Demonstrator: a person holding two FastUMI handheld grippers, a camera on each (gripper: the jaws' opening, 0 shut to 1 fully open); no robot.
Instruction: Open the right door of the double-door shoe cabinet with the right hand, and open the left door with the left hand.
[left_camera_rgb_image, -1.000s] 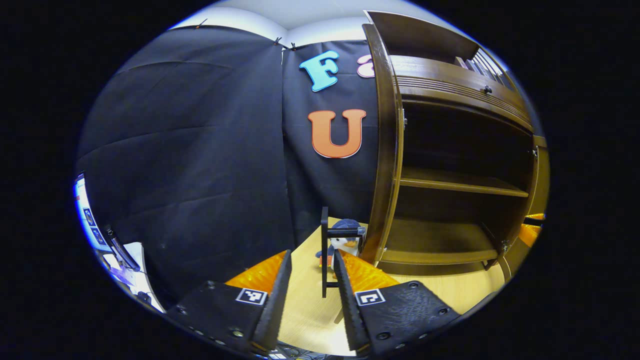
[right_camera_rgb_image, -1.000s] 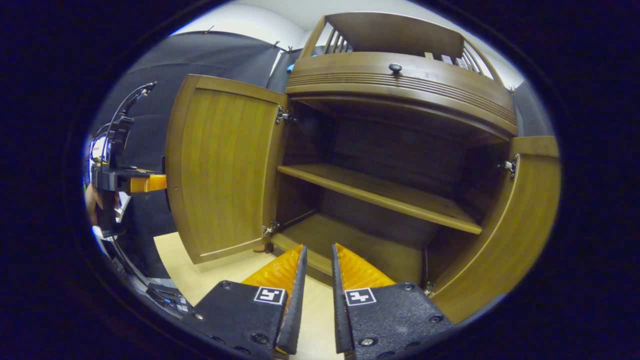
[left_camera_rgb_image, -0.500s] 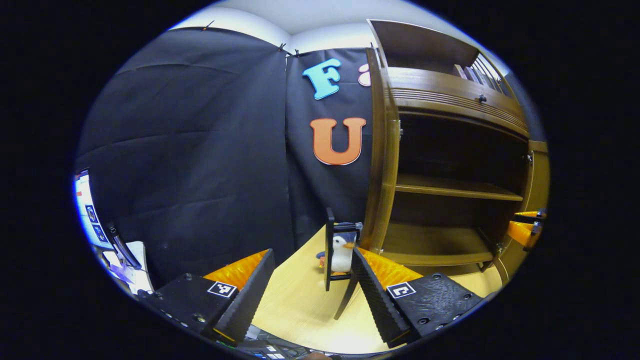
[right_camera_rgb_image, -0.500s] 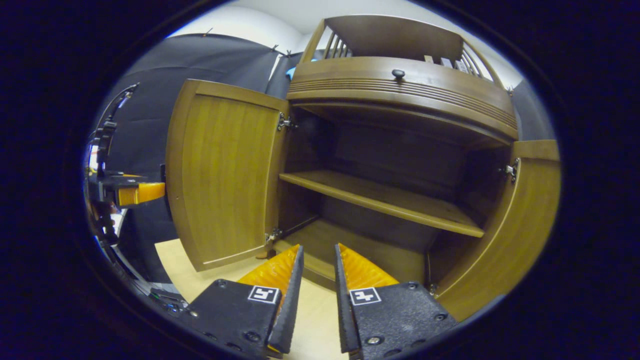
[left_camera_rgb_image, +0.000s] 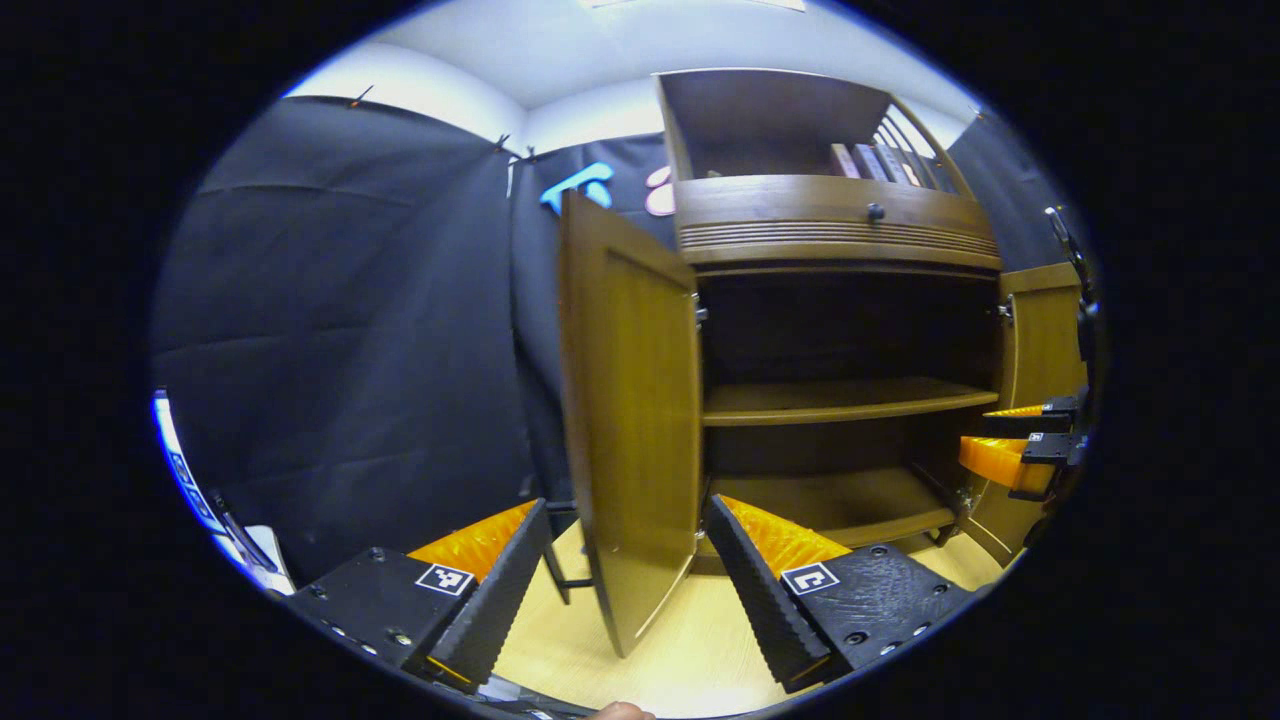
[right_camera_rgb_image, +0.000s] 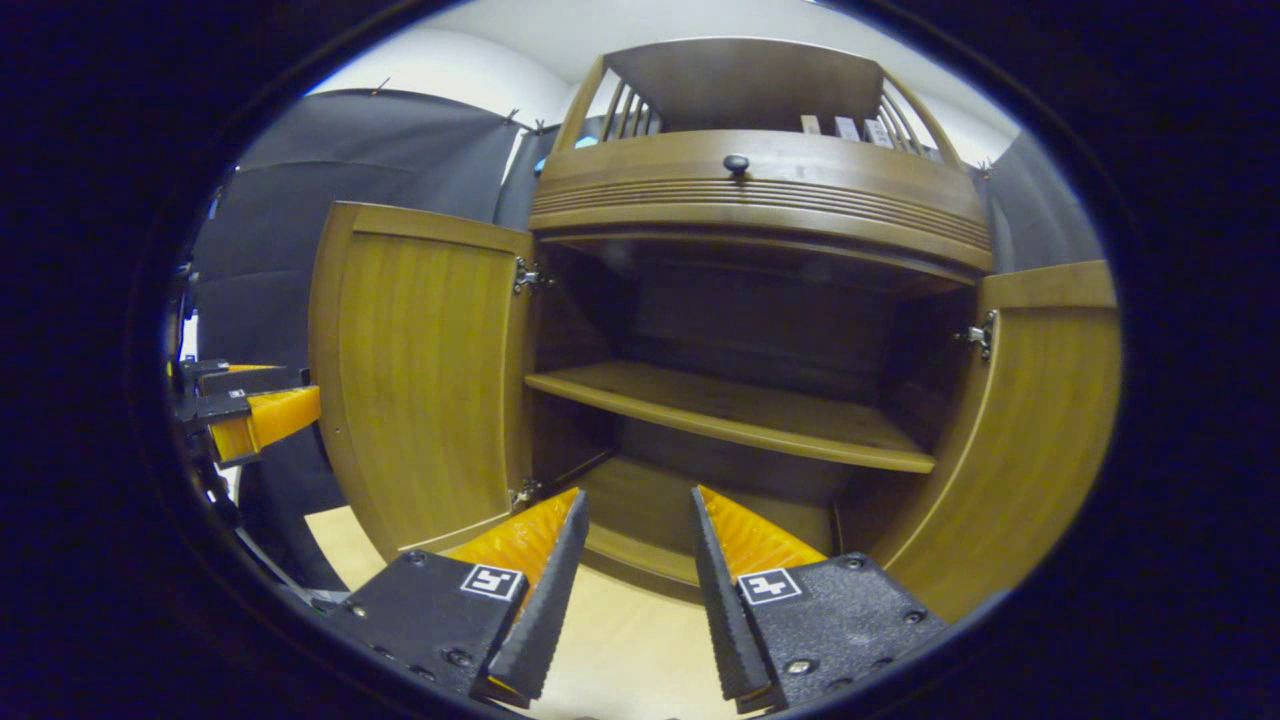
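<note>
Swinging round toward the shoe cabinet (left_camera_rgb_image: 840, 225), the left hand-held gripper (left_camera_rgb_image: 625, 590) now has the left door (left_camera_rgb_image: 630, 420) straight ahead of it, where a second ago that door stood edge-on off to its right with a toy penguin and a small black stand showing beyond the fingers. Its fingers (left_camera_rgb_image: 505, 590) are spread wide and hold nothing; the door's lower part stands between and beyond them, apart from both as far as can be seen. Both doors are open. The right door (left_camera_rgb_image: 1040, 340) shows at the far right, with the other hand-held gripper just in front of it.

From the right gripper view, the right hand-held gripper (right_camera_rgb_image: 625, 590) has opened wider than before (its fingers were close together a second ago) and grips nothing. It points at the bottom edge of the open cabinet (right_camera_rgb_image: 760, 190): the left door (right_camera_rgb_image: 420, 370) stands ahead to its left, the right door (right_camera_rgb_image: 1030, 430) ahead to its right, and the middle shelf (right_camera_rgb_image: 730, 415) lies straight ahead above the fingers. Below both hand-held grippers lies the pale wooden table (right_camera_rgb_image: 620, 640).
</note>
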